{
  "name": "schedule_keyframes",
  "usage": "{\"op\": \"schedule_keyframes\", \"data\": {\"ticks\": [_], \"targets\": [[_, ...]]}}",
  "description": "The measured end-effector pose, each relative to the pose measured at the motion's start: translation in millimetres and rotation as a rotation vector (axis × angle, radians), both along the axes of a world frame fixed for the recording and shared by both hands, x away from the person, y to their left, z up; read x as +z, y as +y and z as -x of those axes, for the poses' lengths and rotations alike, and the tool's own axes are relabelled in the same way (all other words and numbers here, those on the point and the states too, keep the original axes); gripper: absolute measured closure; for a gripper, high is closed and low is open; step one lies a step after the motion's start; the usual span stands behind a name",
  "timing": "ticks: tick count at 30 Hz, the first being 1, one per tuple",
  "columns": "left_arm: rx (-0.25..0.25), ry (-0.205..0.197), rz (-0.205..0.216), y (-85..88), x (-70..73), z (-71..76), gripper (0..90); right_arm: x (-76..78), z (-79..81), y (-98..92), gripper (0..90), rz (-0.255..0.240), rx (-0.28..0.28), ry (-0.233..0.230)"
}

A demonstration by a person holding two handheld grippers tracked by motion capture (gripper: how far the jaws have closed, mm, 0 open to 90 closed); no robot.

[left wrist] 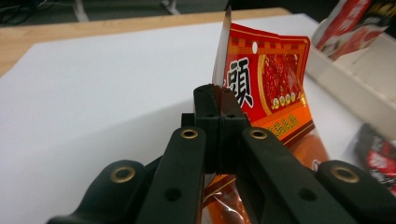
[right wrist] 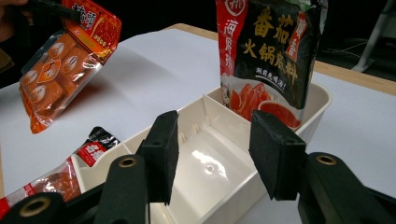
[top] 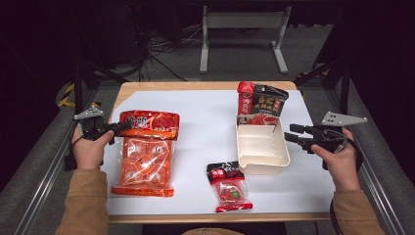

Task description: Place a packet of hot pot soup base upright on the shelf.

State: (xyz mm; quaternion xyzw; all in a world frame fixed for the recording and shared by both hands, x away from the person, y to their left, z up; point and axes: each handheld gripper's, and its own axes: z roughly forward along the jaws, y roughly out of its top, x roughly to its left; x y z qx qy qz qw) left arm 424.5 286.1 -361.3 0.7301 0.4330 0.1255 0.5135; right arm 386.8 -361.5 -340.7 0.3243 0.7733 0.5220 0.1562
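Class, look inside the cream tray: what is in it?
One black-and-red sauce pouch stands in the far compartment of the tray; the nearer compartment is bare. The pouch hides the floor beneath it.

Cut off at the right gripper view's top edge: black sauce pouch [right wrist: 275, 51]. Hidden behind the left gripper [left wrist: 219, 105] pads: orange packet [left wrist: 268, 88] corner. Blurred at that view's right edge: small red packet [left wrist: 380, 156]. Print there too small to read.
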Motion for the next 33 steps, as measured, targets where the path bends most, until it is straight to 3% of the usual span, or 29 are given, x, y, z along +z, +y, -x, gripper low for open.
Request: {"op": "schedule_keyframes", "data": {"ticks": [2, 11, 14, 16, 22, 25, 33], "targets": [[-0.011, -0.017, 0.018, -1.6, 5.8, 4.2, 90.0, 1.2, 0.8, 0.1, 52.2, -0.008, 0.002, 0.001], [-0.052, -0.084, 0.011, -9.0, 28.3, 21.8, 90.0, 3.3, 2.4, -2.6, 52.1, -0.019, -0.005, -0.002], [-0.080, -0.136, 0.017, -13.9, 42.7, 34.2, 90.0, 2.9, 2.2, -3.7, 52.1, -0.020, -0.009, -0.001], [-0.082, -0.148, 0.017, -15.7, 46.3, 37.5, 90.0, 2.6, 2.0, -3.8, 52.1, -0.020, -0.010, 0.000], [-0.091, -0.256, -0.001, -25.5, 65.2, 55.6, 90.0, 3.2, 2.2, -2.7, 52.2, -0.021, -0.007, -0.003], [-0.105, -0.291, 0.021, -29.3, 72.1, 62.6, 90.0, 2.8, 2.2, -3.5, 52.2, -0.022, -0.010, -0.003], [-0.171, -0.349, 0.024, -44.0, 86.8, 74.2, 90.0, 3.2, 2.0, 0.6, 52.1, -0.020, 0.000, -0.005]]}}
